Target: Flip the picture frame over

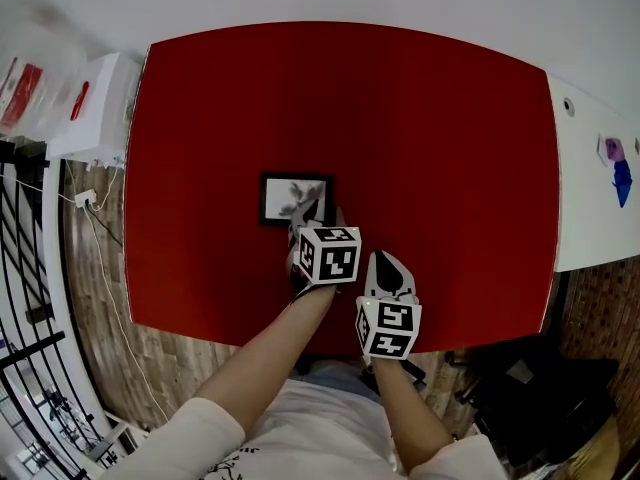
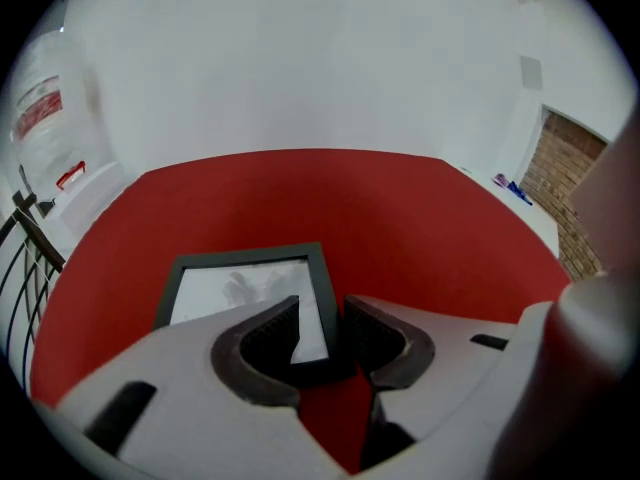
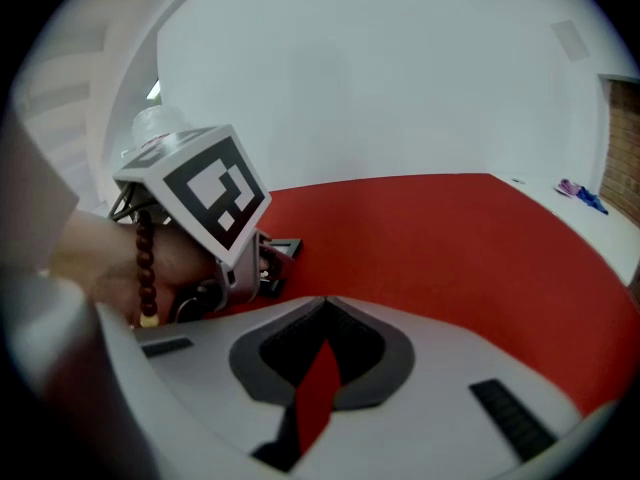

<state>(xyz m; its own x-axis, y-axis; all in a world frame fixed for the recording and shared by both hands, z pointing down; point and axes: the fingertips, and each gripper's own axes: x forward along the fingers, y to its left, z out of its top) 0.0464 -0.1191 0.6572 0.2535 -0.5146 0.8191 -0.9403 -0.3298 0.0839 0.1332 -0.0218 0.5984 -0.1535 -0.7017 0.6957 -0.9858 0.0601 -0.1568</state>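
A small black picture frame [image 1: 290, 196] lies flat, picture side up, left of the middle of the red table [image 1: 420, 118]. My left gripper [image 1: 312, 211] reaches down to its near right corner. In the left gripper view the frame [image 2: 245, 283] fills the lower left, and the left gripper [image 2: 322, 308] is open, its jaws astride the frame's right edge near that corner without pressing it. My right gripper [image 1: 390, 265] hovers just right of the left one, nearer the table's front edge. Its jaws [image 3: 322, 306] are shut with nothing in them. The right gripper view also catches the left gripper's marker cube [image 3: 205, 193] and a corner of the frame [image 3: 283, 245].
A white counter [image 1: 590, 198] adjoins the table's right side and carries a small purple and blue object [image 1: 617, 168]. A white cabinet [image 1: 100, 108] and cables [image 1: 95, 218] stand off the left side. The table's front edge [image 1: 250, 343] runs just below the grippers.
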